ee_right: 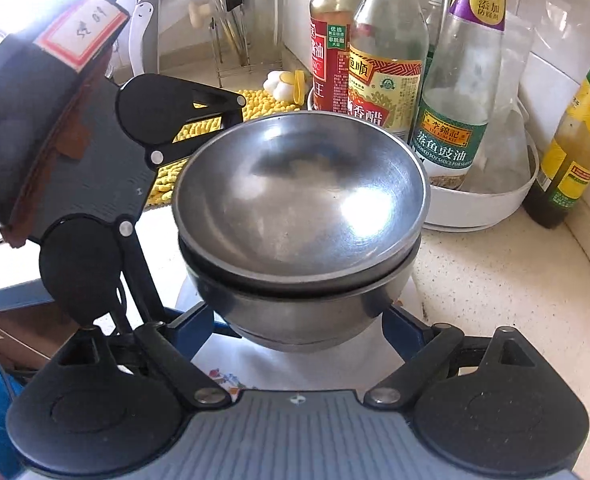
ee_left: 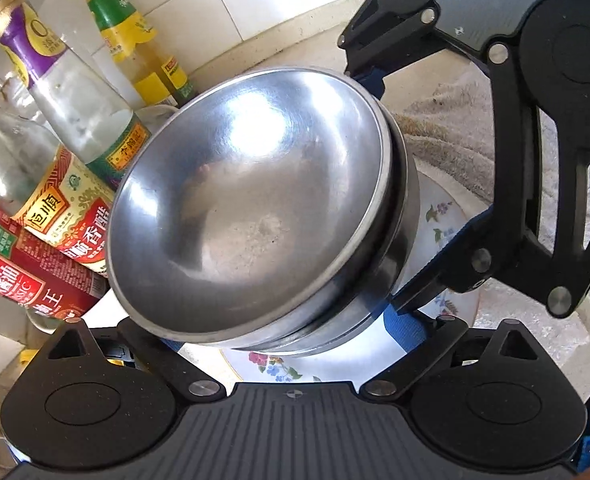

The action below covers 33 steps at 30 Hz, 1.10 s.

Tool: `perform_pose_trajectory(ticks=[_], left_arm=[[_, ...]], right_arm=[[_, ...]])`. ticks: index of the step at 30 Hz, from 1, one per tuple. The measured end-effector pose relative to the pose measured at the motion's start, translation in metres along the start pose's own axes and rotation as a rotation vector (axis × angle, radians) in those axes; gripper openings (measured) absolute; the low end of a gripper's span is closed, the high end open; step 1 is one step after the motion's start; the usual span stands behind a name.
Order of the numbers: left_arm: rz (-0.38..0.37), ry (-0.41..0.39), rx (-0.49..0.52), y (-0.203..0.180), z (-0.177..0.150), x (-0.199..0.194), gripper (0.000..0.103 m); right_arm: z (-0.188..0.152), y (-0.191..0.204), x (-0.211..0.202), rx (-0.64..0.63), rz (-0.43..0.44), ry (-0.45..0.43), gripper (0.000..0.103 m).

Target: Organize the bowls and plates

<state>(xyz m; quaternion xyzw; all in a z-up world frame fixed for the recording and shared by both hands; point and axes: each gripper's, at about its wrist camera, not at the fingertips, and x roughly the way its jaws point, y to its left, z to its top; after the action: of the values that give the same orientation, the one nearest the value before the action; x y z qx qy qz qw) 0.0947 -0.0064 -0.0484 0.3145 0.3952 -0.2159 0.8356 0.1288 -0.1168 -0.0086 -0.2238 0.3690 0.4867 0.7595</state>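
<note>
We have two steel bowls (ee_right: 299, 216) nested on a flowered plate (ee_left: 441, 216) on the worktop (ee_right: 495, 280), by the sauce bottles (ee_right: 387, 60). Both tongs, left (ee_left: 295, 336) and right (ee_right: 299, 320), straddle the lower bowl's wall; whether they pinch it we cannot tell. We judge the steel light, stiff and slick, the plate breakable: grip low, under the rim.

Bowls (ee_right: 299, 216) are nested, stacked on the plate (ee_right: 255, 368); bottles (ee_right: 383, 68) are lined up right behind the bowls, cloth (ee_right: 203, 132) behind-left.
</note>
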Motion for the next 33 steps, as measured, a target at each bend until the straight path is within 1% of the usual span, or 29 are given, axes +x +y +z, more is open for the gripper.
perform_pose_trajectory(ticks=[5,7,9,12,16,19,22,24,27,29,31,32,33], left_arm=[[0.026,0.001,-0.023,-0.001,-0.007,-0.012,0.103],[0.023,0.009,-0.043,-0.003,-0.011,-0.017,0.103],[0.023,0.009,-0.075,-0.005,-0.017,-0.025,0.103],[0.03,0.011,-0.141,-0.004,-0.023,-0.034,0.103],[0.041,-0.024,-0.24,-0.002,-0.029,-0.055,0.103],[0.044,-0.046,-0.334,0.002,-0.033,-0.07,0.103],[0.027,-0.065,-0.412,0.007,-0.036,-0.079,0.103],[0.034,-0.069,-0.454,0.011,-0.034,-0.081,0.103],[0.079,-0.061,-0.488,0.014,-0.03,-0.088,0.103],[0.117,-0.077,-0.506,0.016,-0.024,-0.098,0.103],[0.155,-0.118,-0.549,0.017,-0.024,-0.113,0.103],[0.166,-0.14,-0.58,0.017,-0.025,-0.12,0.103],[0.169,-0.166,-0.615,0.016,-0.028,-0.127,0.103]], right_arm=[[-0.006,0.001,-0.012,0.026,-0.027,0.012,0.092],[-0.012,0.002,-0.017,0.053,-0.037,0.02,0.092],[-0.019,0.006,-0.021,0.078,-0.042,0.019,0.092],[-0.028,0.013,-0.028,0.12,-0.053,-0.005,0.092],[-0.039,0.018,-0.044,0.237,-0.073,-0.08,0.093],[-0.045,0.026,-0.059,0.317,-0.117,-0.146,0.093],[-0.048,0.038,-0.069,0.366,-0.146,-0.195,0.094],[-0.05,0.045,-0.075,0.386,-0.161,-0.21,0.095],[-0.045,0.048,-0.085,0.401,-0.181,-0.224,0.095],[-0.039,0.05,-0.097,0.394,-0.206,-0.255,0.095],[-0.035,0.055,-0.118,0.402,-0.271,-0.335,0.096],[-0.034,0.06,-0.129,0.409,-0.31,-0.384,0.102],[-0.035,0.066,-0.138,0.431,-0.348,-0.43,0.103]])
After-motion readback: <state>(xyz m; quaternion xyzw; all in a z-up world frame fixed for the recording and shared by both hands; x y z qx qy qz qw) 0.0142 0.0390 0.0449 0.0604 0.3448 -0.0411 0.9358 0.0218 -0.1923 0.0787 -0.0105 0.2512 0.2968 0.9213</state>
